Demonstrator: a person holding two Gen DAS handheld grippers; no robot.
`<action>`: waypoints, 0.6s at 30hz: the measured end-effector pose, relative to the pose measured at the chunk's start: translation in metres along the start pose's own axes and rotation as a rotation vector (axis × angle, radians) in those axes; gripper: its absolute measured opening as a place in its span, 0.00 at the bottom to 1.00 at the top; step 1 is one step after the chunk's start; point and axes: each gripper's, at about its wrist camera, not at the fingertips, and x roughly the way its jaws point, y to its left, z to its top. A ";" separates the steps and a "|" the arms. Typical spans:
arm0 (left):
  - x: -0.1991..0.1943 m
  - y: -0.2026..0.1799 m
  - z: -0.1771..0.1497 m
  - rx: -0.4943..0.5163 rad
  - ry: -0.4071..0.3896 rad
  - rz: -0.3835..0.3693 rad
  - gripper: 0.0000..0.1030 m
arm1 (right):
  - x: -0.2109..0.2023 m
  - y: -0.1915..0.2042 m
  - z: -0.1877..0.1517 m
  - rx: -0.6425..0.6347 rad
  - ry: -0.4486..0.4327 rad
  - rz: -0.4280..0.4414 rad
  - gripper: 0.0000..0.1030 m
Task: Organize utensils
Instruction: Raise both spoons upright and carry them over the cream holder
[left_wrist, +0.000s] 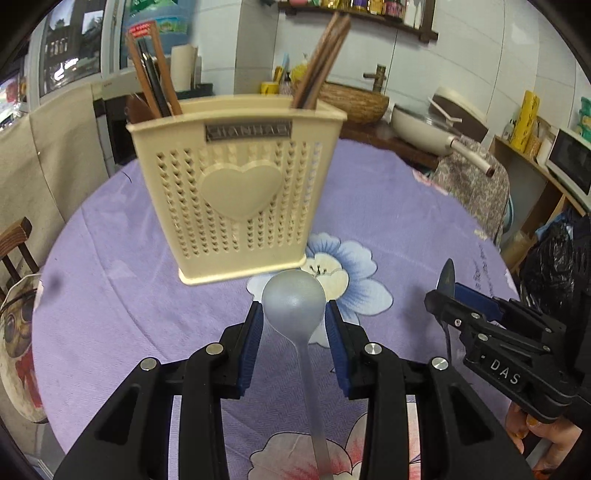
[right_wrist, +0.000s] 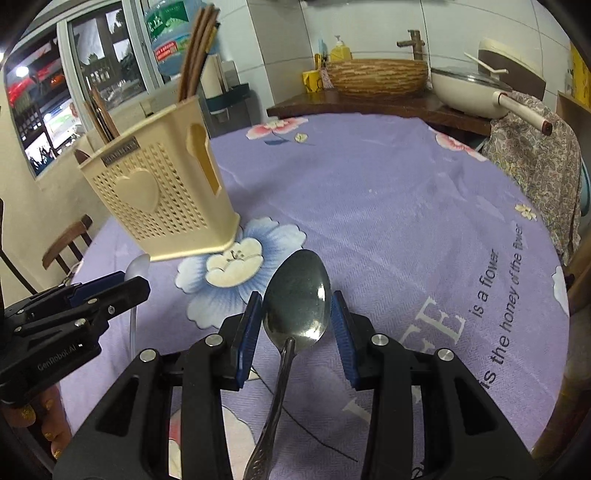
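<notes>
A cream perforated utensil holder (left_wrist: 240, 192) (right_wrist: 159, 199) with a heart on its front stands on the purple flowered tablecloth (left_wrist: 388, 221) (right_wrist: 369, 206). Brown chopsticks (left_wrist: 321, 62) and dark-handled utensils (left_wrist: 153, 77) stick out of it. My left gripper (left_wrist: 293, 314) (right_wrist: 136, 280) is shut on the bowl of a frosted plastic spoon (left_wrist: 293, 299) (right_wrist: 138, 264), just in front of the holder, handle trailing back underneath. My right gripper (right_wrist: 297, 306) (left_wrist: 445, 291) is shut on the bowl of a metal spoon (right_wrist: 297, 295) (left_wrist: 445, 277), to the right of the holder.
A wooden chair (left_wrist: 16, 243) (right_wrist: 68, 240) stands at the table's left edge. A chair draped in patterned cloth (left_wrist: 476, 188) (right_wrist: 535, 158) is at the right. Behind it a counter holds a cream pan (left_wrist: 424, 129) (right_wrist: 469, 92) whose handle juts toward the table.
</notes>
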 end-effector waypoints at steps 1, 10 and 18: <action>-0.006 0.001 0.002 -0.005 -0.019 -0.003 0.33 | -0.005 0.002 0.001 -0.002 -0.012 0.005 0.37; -0.051 0.009 0.015 -0.033 -0.147 -0.003 0.33 | -0.041 0.023 0.013 -0.068 -0.095 0.055 0.37; -0.051 0.014 0.015 -0.050 -0.154 0.000 0.33 | -0.043 0.034 0.012 -0.096 -0.098 0.055 0.37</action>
